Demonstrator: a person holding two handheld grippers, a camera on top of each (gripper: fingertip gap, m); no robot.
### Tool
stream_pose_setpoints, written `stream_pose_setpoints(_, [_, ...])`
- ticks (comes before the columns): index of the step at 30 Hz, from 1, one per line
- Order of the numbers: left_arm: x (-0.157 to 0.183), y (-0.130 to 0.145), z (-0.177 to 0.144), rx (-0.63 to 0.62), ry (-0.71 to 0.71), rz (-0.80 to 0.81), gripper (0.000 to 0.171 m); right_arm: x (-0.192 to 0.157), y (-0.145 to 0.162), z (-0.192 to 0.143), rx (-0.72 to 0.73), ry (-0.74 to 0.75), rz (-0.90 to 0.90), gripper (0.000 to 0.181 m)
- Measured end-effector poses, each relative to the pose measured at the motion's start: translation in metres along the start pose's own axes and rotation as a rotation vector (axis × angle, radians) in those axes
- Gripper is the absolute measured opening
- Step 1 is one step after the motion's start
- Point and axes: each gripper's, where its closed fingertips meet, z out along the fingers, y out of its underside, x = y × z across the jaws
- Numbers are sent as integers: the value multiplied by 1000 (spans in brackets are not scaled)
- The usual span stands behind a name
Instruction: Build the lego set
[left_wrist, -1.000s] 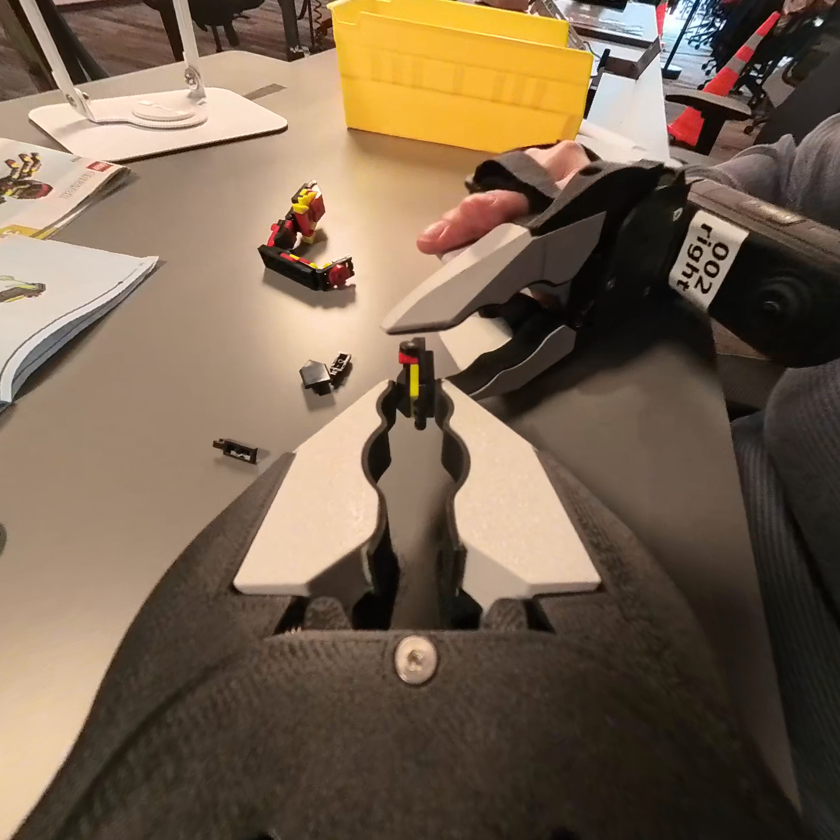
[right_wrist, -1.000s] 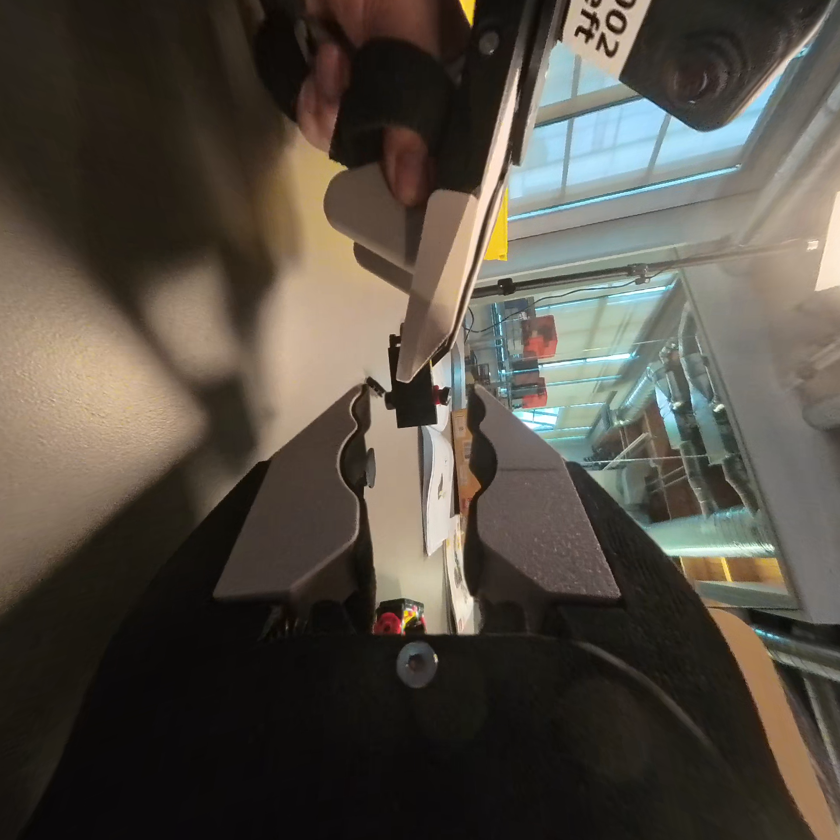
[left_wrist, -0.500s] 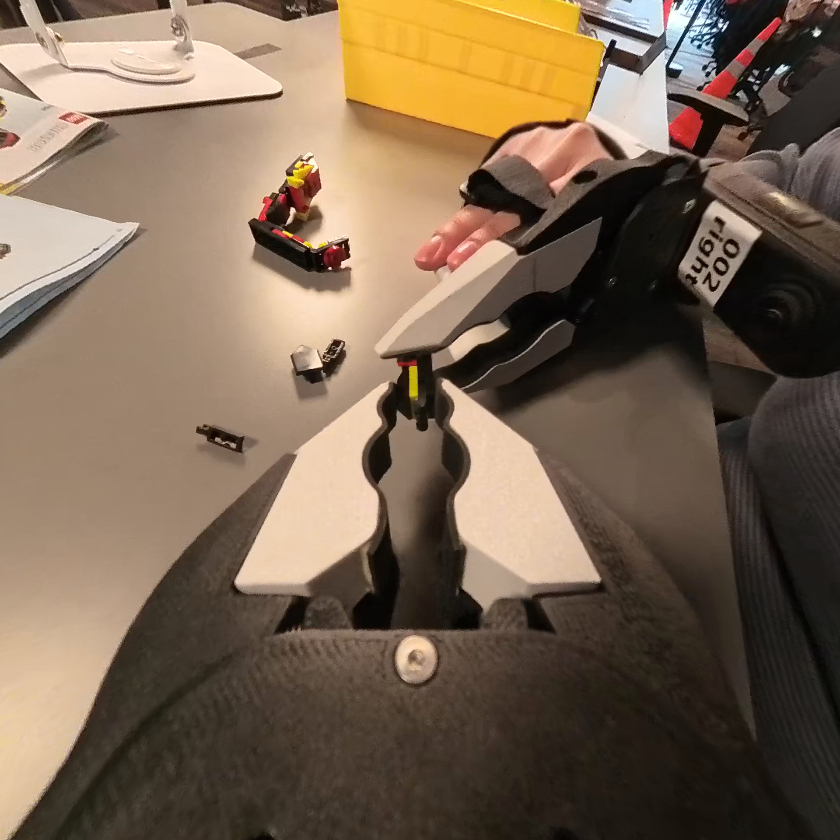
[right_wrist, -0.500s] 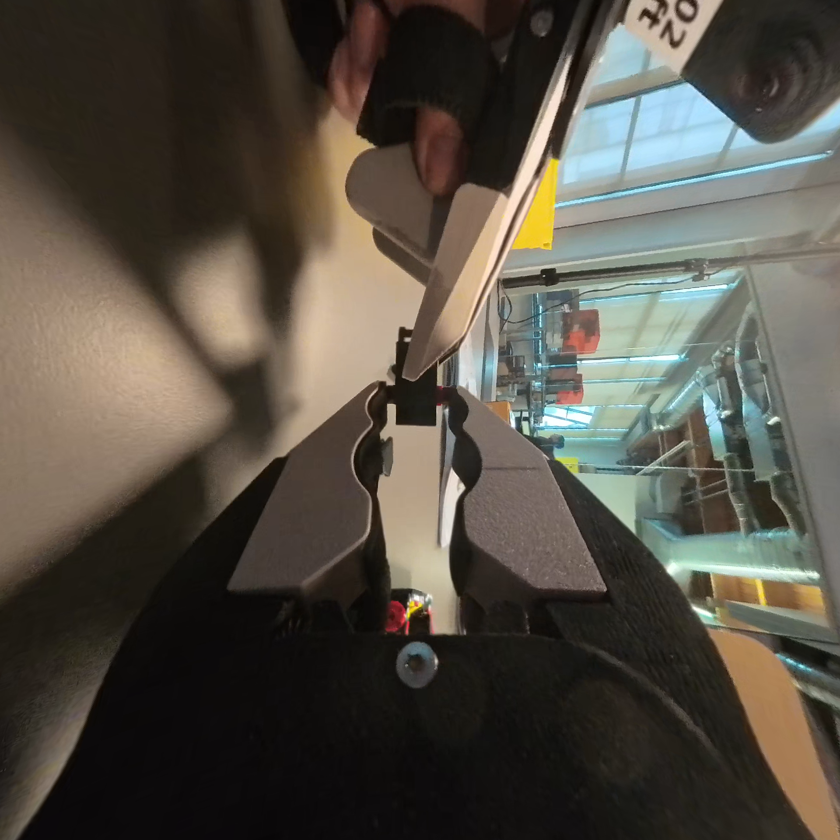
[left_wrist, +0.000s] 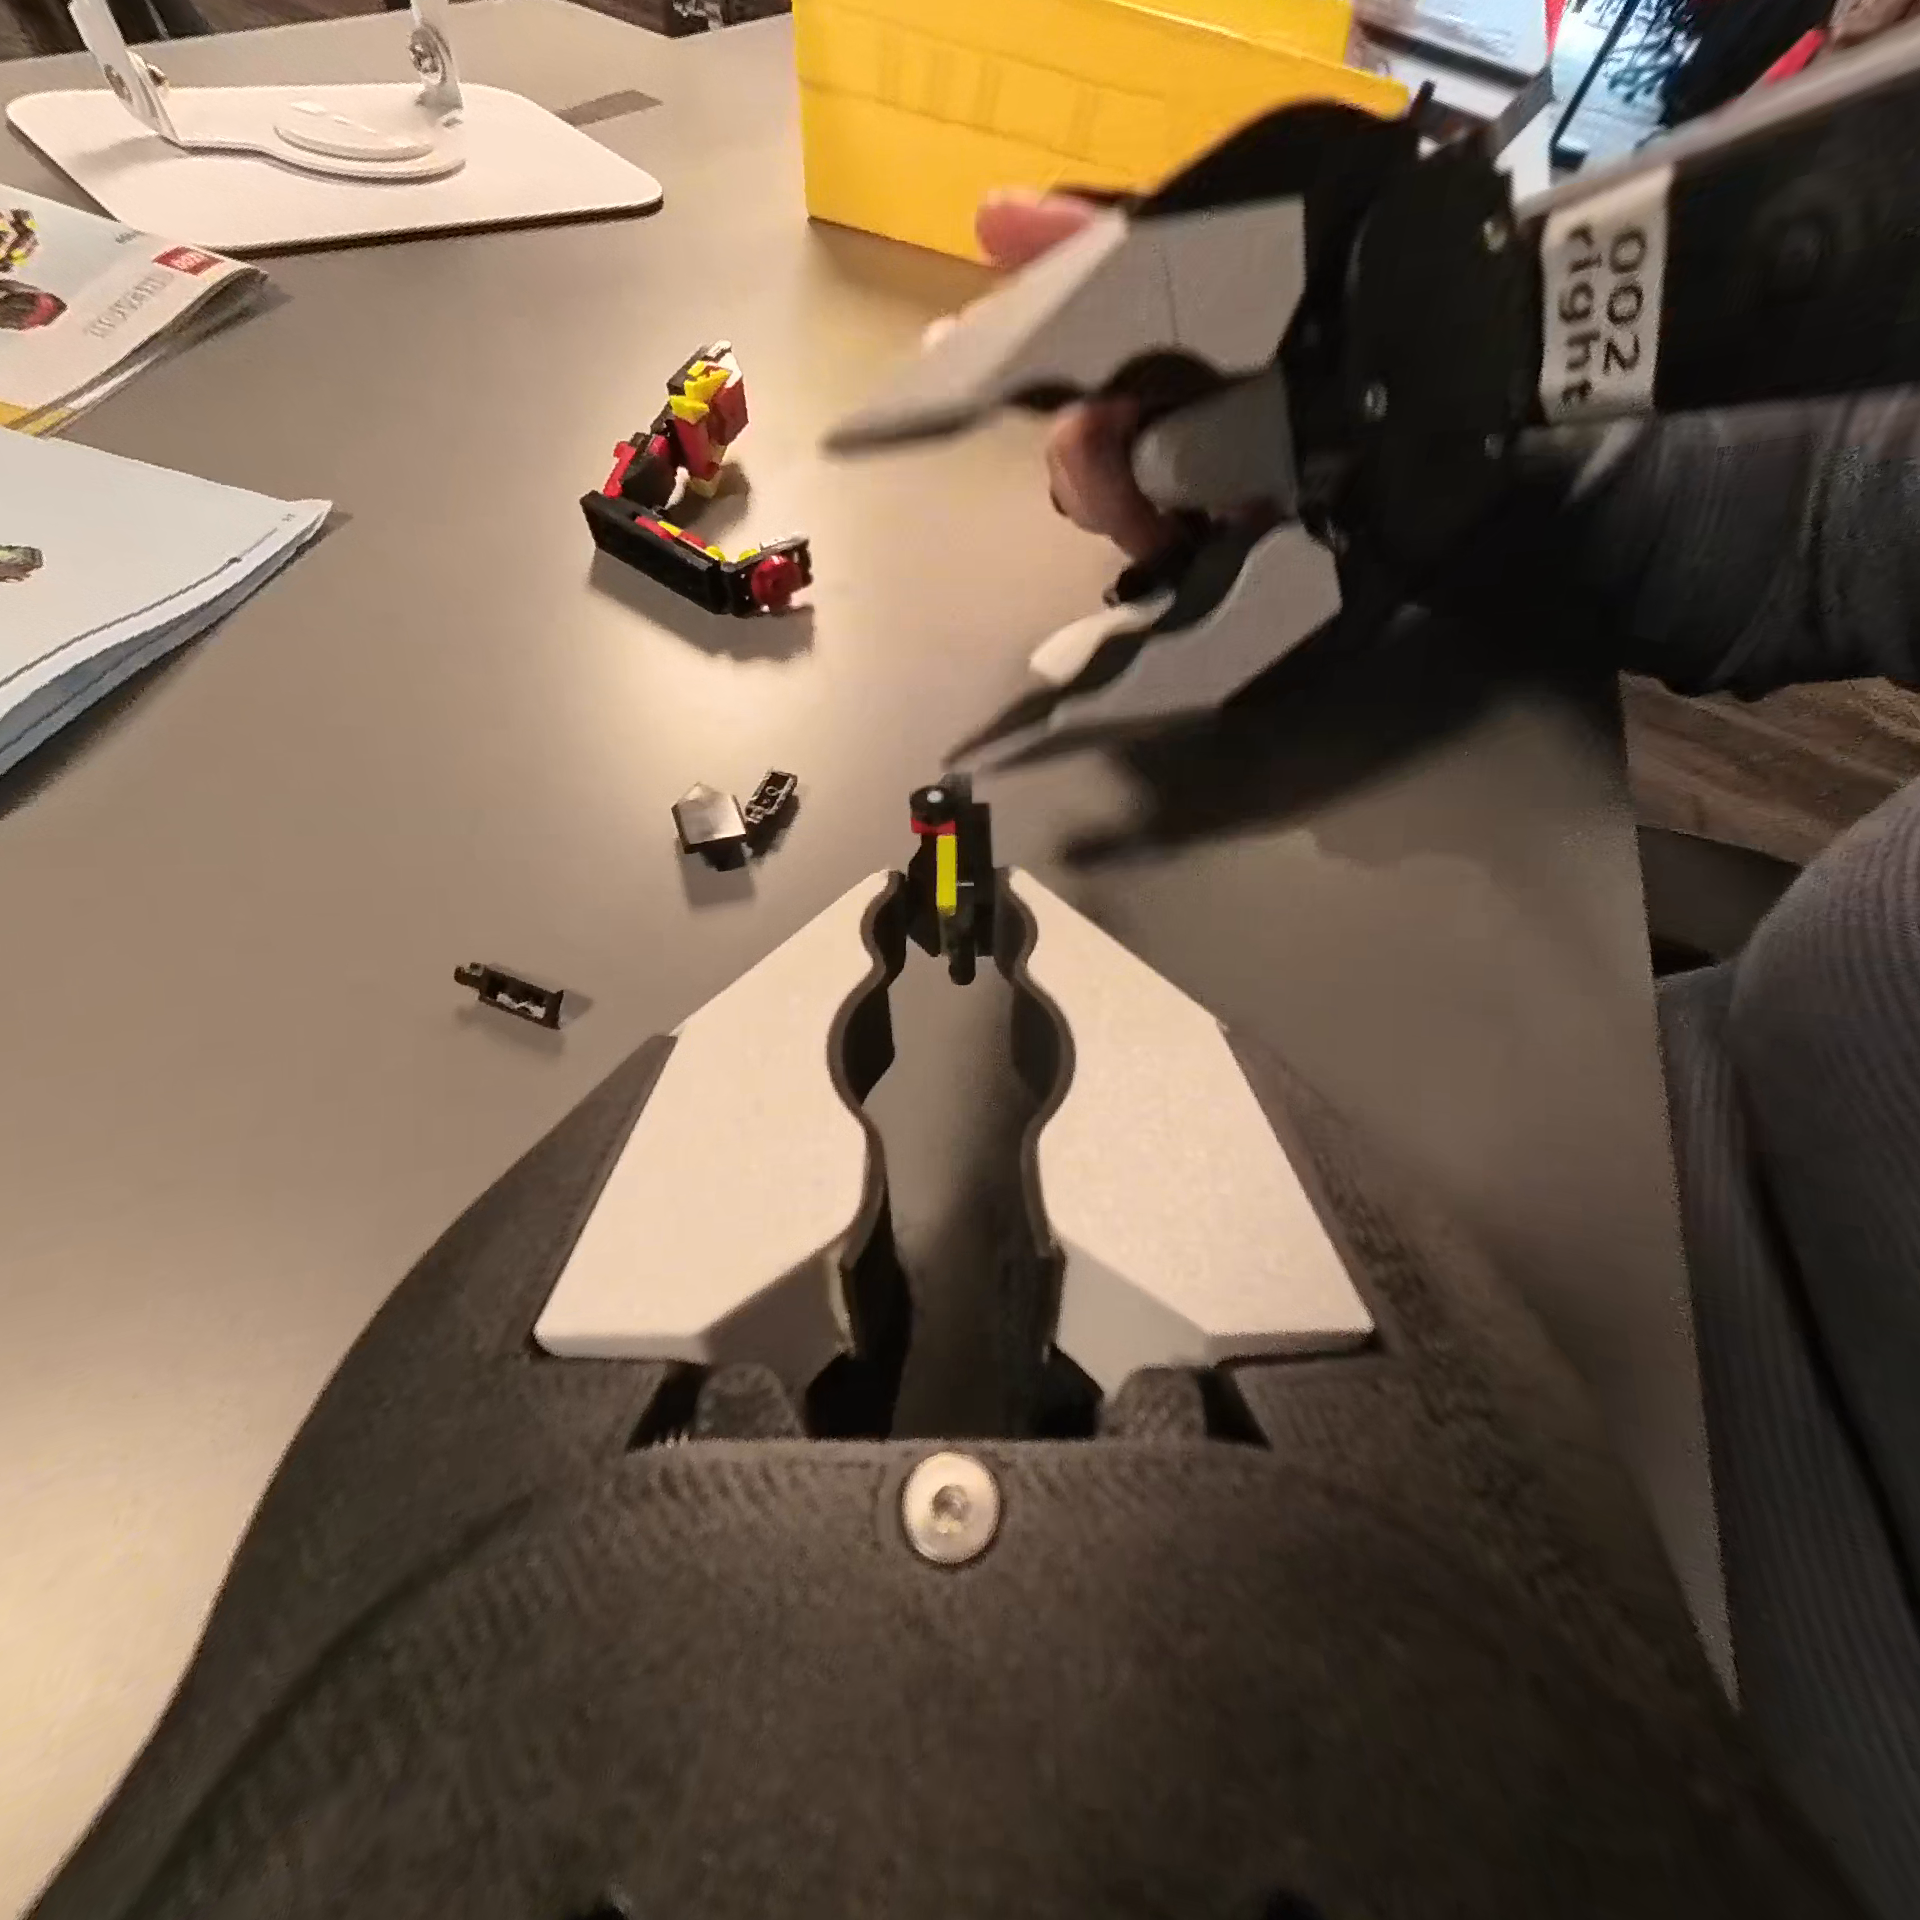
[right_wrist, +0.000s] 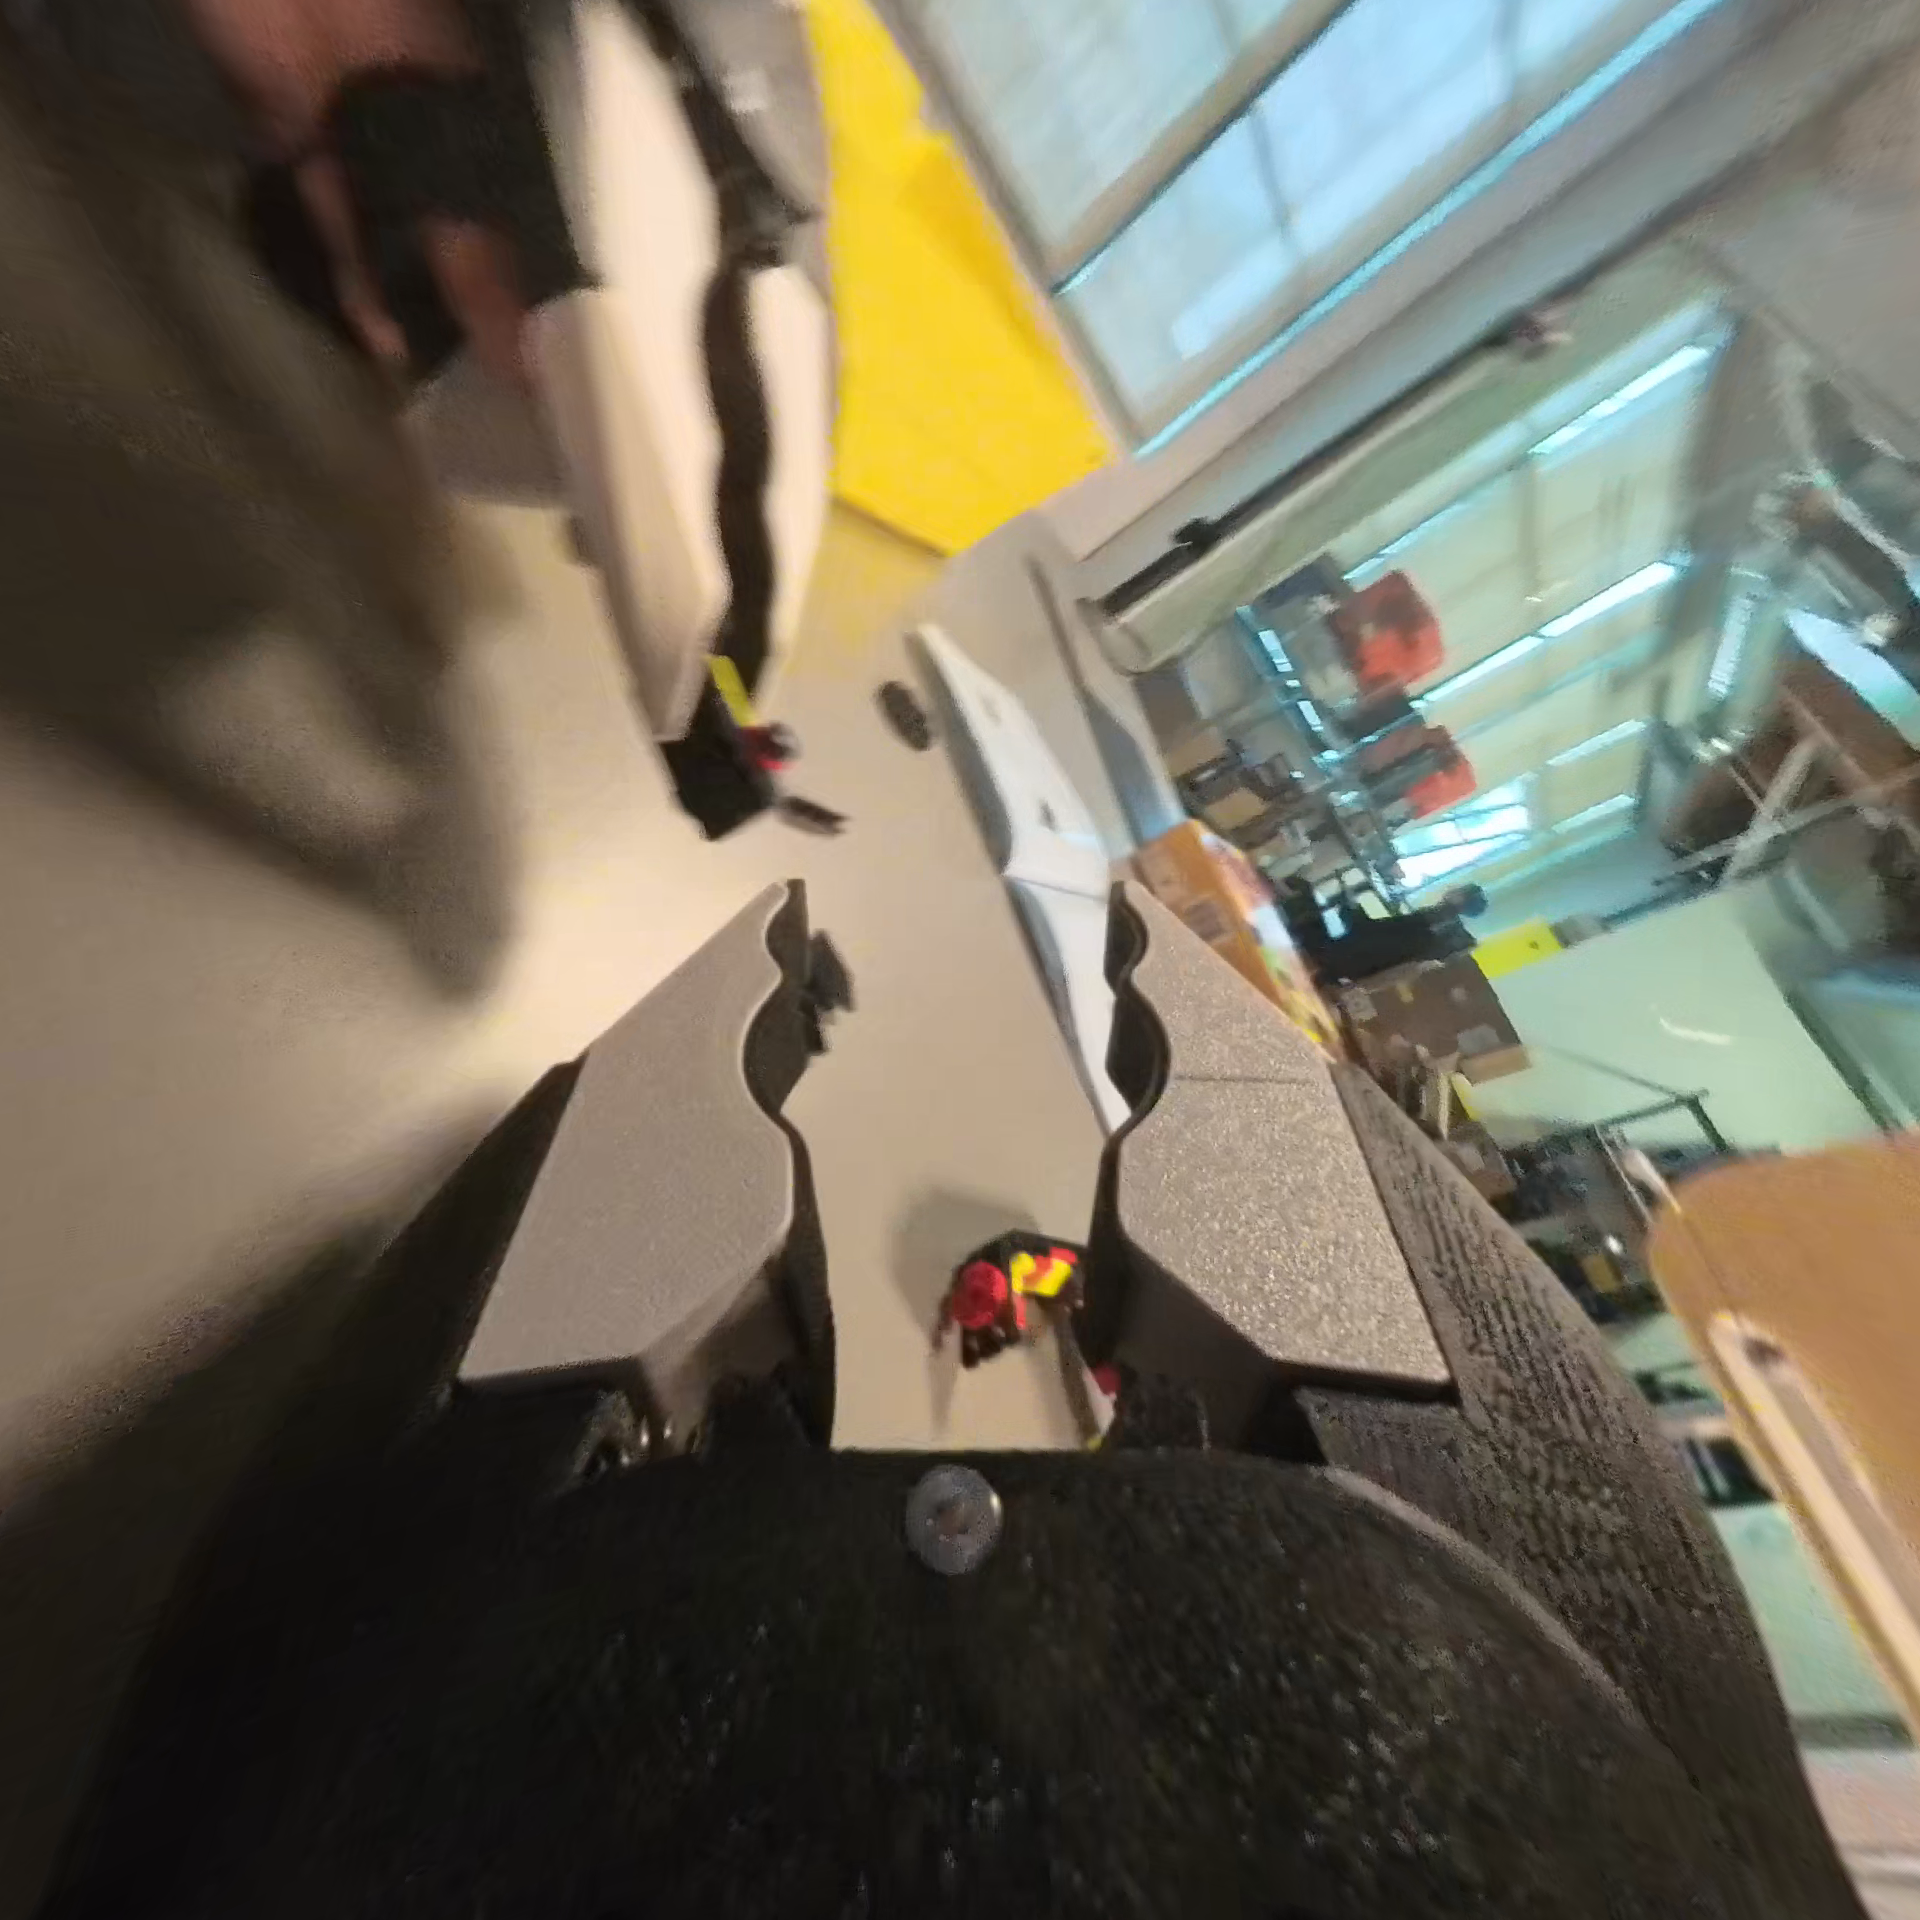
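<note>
While our left tongs (left_wrist: 948, 883) are closed around a small black, yellow and red lego piece (left_wrist: 948, 883), pinching it upright at their tips above the grey table (left_wrist: 364, 779), our right tongs (left_wrist: 935, 582) hang a little farther off and to the right, jaws spread wide and holding nothing. In the left wrist view the lower finger of the right tongs sits just above the red-capped top of the gripped piece; we cannot tell whether they touch. A person's hand (left_wrist: 1101, 488) in a dark fingerless glove wraps the right tongs' handle, with a grey sleeve (left_wrist: 1818, 1143) at the right edge.

Farther out on the table lies a partly built lego model (left_wrist: 691, 488) in black, red and yellow. Nearer, to the left of the gripped piece, two small black parts (left_wrist: 732, 821) lie just beside each other, and a thin black part (left_wrist: 511, 995) lies alone nearer and farther left. Open instruction booklets (left_wrist: 125, 561) rest at the left edge, a white lamp base (left_wrist: 332, 166) sits far left, and a yellow bin (left_wrist: 1039, 114) stands at the far side.

The right wrist view is tilted and blurred. Its own tongs (right_wrist: 951, 914) stand apart with bare table between them, the model (right_wrist: 1013, 1288) shows low in that gap, and the left tongs (right_wrist: 717, 686) grip the dark piece beyond.
</note>
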Motion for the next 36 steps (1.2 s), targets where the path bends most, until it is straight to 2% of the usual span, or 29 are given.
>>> stream_pose_setpoints(4, [-3, -1, 0, 4, -36, 24, 15, 47, 16, -25, 101, 223, 166, 54])
stream_pose_setpoints(7, [-6, -1, -1, 9, -80, 59, 15, 59, 26, -37, 130, 293, 200, 51])
stream_pose_setpoints(9, [-6, -1, 0, 4, -87, 65, 15, 51, 28, -35, 130, 263, 204, 47])
stream_pose_setpoints(12, [-4, -4, 0, 25, -60, 55, 15, 30, 18, -25, 125, 190, 91, 45])
stream_pose_setpoints(16, [12, -15, -2, 101, 91, -8, 15, -12, -9, -16, 197, 74, -181, 49])
stream_pose_setpoints(19, [20, -15, -3, 103, 188, -74, 15, -35, -24, -12, 263, 14, -296, 51])
stream_pose_setpoints(24, [34, -10, -2, 54, 337, -172, 15, -40, -41, -8, 369, -46, -227, 50])
stream_pose_setpoints(29, [28, -14, -6, 80, 418, -344, 15, -36, -44, -8, 411, -114, -85, 44])
stream_pose_setpoints(36, [36, -8, -5, 28, 466, -342, 15, -45, -45, -11, 431, -174, -94, 33])
